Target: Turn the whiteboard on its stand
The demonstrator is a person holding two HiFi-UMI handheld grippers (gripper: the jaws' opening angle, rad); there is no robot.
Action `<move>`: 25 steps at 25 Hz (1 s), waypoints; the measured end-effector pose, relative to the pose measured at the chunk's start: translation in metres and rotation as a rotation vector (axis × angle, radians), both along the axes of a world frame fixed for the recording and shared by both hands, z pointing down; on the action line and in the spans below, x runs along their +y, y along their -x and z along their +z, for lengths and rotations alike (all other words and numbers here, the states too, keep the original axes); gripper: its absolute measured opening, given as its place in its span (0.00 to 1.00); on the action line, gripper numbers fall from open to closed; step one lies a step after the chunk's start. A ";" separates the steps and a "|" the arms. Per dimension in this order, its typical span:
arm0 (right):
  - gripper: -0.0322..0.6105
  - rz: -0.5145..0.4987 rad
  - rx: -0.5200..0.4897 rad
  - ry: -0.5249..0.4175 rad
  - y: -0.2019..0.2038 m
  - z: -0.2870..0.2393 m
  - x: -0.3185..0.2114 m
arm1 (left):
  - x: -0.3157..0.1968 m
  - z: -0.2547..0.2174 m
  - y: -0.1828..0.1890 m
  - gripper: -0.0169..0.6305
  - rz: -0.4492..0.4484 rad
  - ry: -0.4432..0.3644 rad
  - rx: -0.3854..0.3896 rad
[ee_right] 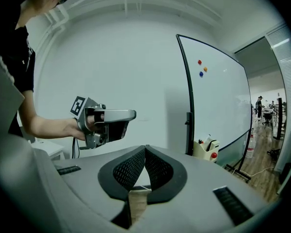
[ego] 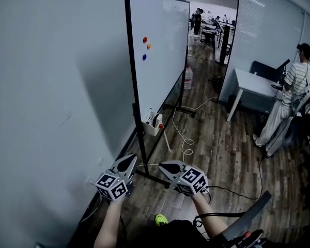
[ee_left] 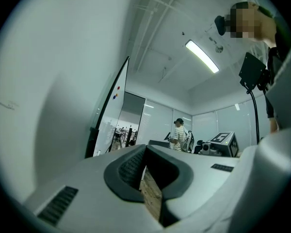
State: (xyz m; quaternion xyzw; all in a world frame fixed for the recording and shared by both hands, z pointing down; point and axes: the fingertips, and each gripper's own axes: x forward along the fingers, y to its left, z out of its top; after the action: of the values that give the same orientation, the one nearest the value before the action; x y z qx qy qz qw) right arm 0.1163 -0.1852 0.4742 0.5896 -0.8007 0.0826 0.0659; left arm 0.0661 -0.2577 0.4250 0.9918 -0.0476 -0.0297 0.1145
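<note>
The whiteboard stands upright on its black-framed stand, nearly edge-on to me, with three small magnets on its face. A pen tray hangs at its lower near edge. Both grippers are low in the head view, short of the stand's foot. My left gripper is shut, nothing in it, and my right gripper beside it is shut too, also with nothing in it. In the right gripper view the whiteboard rises ahead to the right, beyond the touching tips. The left gripper view shows its edge.
A grey wall runs close along the left. A white cable snakes over the wood floor by the stand. At the right, a person in a striped shirt stands by a grey desk. A water bottle sits behind the board.
</note>
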 end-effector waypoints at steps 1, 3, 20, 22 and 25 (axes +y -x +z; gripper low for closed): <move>0.09 -0.001 -0.005 0.002 0.006 0.000 0.005 | 0.006 0.001 0.007 0.06 -0.006 0.008 0.004; 0.09 -0.001 -0.010 0.004 0.018 0.002 0.014 | 0.017 0.006 0.021 0.06 -0.019 0.030 0.015; 0.09 0.019 0.020 0.027 0.110 0.004 0.105 | 0.124 0.026 0.096 0.06 0.043 0.054 0.012; 0.09 0.018 0.017 0.018 0.119 0.000 0.113 | 0.138 0.026 0.098 0.06 0.063 0.056 0.014; 0.09 0.020 0.018 0.007 0.126 -0.003 0.123 | 0.152 0.024 0.100 0.06 0.087 0.066 0.026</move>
State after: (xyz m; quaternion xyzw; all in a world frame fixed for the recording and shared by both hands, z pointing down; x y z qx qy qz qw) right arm -0.0096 -0.0620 0.4712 0.5981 -0.7939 0.0806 0.0742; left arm -0.0340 -0.1055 0.4494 0.9882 -0.0039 -0.0358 0.1489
